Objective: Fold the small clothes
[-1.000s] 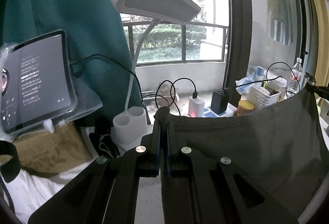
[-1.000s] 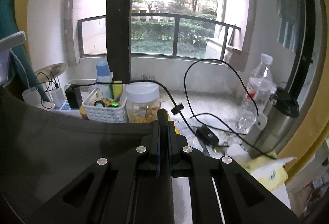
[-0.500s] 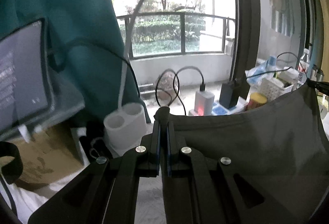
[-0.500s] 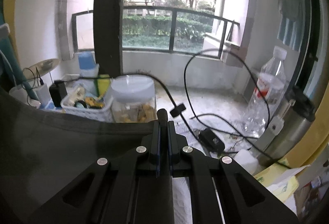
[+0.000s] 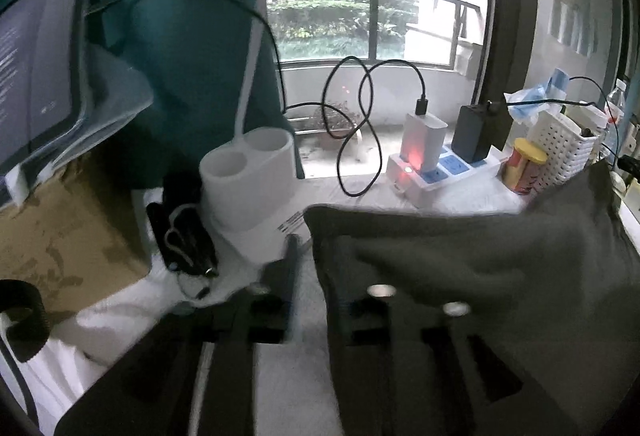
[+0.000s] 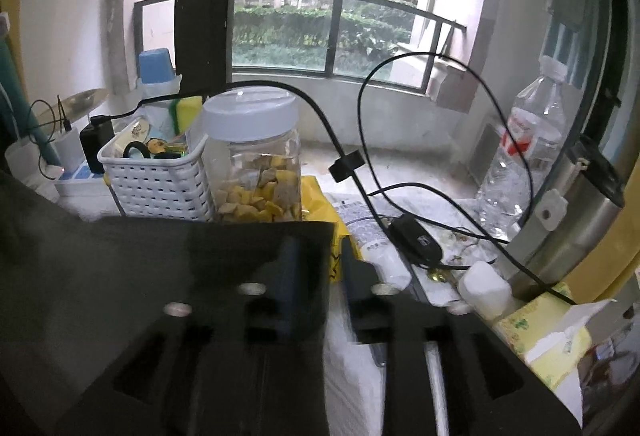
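A dark grey cloth [image 5: 480,260] lies slack across the right half of the left wrist view, its left edge draped over the right finger. My left gripper [image 5: 312,262] has its jaws opening; the left finger [image 5: 290,264] is bare, and the pads do not press the fabric. In the right wrist view the same cloth [image 6: 160,260] fills the lower left, its corner lying over the left finger. My right gripper [image 6: 320,264] is also opening, and its right finger [image 6: 352,268] stands free of the cloth above the white table cover [image 6: 352,364].
Behind the cloth stand a white lamp base [image 5: 248,176], a tablet [image 5: 40,68] on a cardboard box [image 5: 60,236], and a power strip with chargers [image 5: 432,164]. A jar [image 6: 256,164], white basket [image 6: 156,180], water bottle [image 6: 528,156], steel flask [image 6: 572,220] and cables crowd the back.
Both grippers were shut on the cloth's top edge and now stand apart. Both have sunk toward the table, and the cloth has gone slack and dropped.
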### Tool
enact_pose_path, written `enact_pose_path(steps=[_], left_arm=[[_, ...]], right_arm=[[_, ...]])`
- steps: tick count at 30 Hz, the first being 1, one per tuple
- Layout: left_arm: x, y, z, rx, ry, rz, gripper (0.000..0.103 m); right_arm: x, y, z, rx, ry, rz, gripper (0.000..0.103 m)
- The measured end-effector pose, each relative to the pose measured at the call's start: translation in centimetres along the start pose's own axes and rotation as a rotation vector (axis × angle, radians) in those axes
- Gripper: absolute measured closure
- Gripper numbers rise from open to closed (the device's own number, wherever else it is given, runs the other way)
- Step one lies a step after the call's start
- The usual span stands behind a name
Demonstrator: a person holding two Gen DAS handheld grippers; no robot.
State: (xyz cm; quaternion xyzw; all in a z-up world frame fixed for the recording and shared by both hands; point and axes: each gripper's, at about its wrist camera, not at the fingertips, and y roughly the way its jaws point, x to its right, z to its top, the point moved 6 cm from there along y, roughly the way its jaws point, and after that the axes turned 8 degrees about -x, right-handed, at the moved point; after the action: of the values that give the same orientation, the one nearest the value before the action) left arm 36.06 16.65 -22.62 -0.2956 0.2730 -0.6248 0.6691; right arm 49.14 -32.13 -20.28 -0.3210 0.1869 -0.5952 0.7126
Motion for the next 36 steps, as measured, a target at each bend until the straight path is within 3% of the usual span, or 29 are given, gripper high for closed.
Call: enact_pose_path(steps=[1, 2, 3, 21, 30, 36], left_arm=[[-0.2, -0.2, -0.2, 0.010, -0.011, 0.004, 0.051], [-0.5, -0.5, -0.4, 0.024, -0.024, 0.015, 0.041], [-0.8, -0.8, -0.6, 0.035, -0.036, 0.029, 0.039], [1.7, -6.9, -6.9, -0.007, -0.078, -0.079, 0.040], [3.5, -8.7, -11.5, -0.052, -0.071, -0.124, 0.039], [2.8, -10.3, -13.9, -0.064, -0.080, -0.113, 0.039]], right_arm=[[0.1, -0.3, -0.2, 0.000, 0.004, 0.000, 0.065], [0.4, -0.5, -0.3, -0.001, 0.006, 0.000, 0.065], [0.5, -0.8, -0.5, -0.002, 0.008, -0.001, 0.065], [2.2, -6.9, -8.2, -0.047, 0.093, 0.005, 0.065], [3.8, -9.6, -14.7, -0.104, 0.171, 0.003, 0.065], [4.1, -11.2, -18.3, -0.134, 0.214, 0.013, 0.065]])
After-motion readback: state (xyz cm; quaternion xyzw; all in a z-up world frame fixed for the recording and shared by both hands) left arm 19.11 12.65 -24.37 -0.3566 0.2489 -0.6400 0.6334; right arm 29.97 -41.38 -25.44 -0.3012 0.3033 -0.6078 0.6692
